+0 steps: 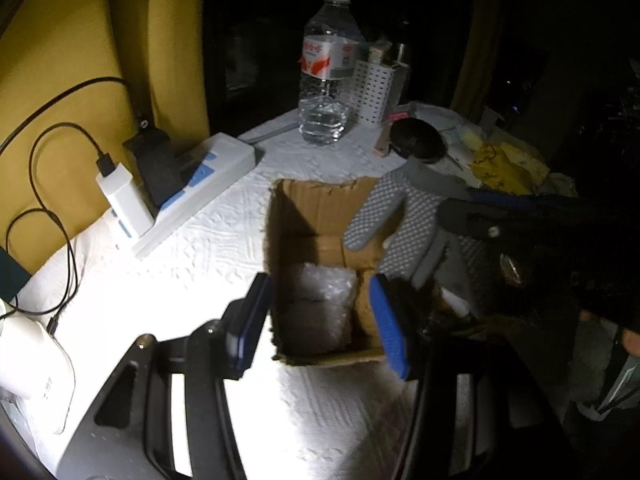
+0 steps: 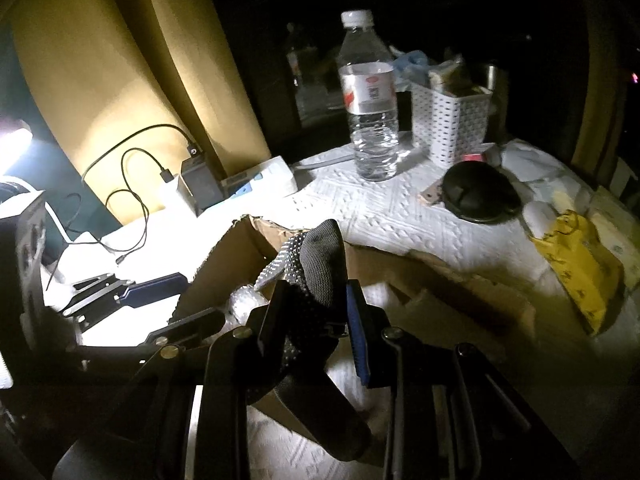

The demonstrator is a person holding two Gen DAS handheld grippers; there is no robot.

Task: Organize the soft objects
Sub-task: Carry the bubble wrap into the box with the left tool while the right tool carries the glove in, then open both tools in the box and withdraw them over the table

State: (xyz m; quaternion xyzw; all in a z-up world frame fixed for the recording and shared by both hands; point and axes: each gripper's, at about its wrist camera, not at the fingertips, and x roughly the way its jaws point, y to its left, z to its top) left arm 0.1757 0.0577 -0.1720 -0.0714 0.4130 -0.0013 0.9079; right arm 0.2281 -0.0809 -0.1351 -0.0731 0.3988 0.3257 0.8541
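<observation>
An open cardboard box (image 1: 320,216) stands on the white cloth, with bubble wrap (image 1: 320,300) at its bottom. My left gripper (image 1: 316,320) is open and empty, its blue-padded fingers straddling the box's near left part. My right gripper (image 2: 316,308) is shut on a grey dotted glove (image 2: 316,256) and holds it over the box (image 2: 240,256). In the left wrist view the glove (image 1: 396,212) hangs over the box's right rim, with the right gripper (image 1: 476,220) coming in from the right.
A water bottle (image 1: 326,68) and a white perforated basket (image 1: 374,88) stand at the back. A power strip (image 1: 200,184) with chargers and cables lies left. A black round object (image 1: 418,138) and a yellow bag (image 2: 576,268) lie right of the box.
</observation>
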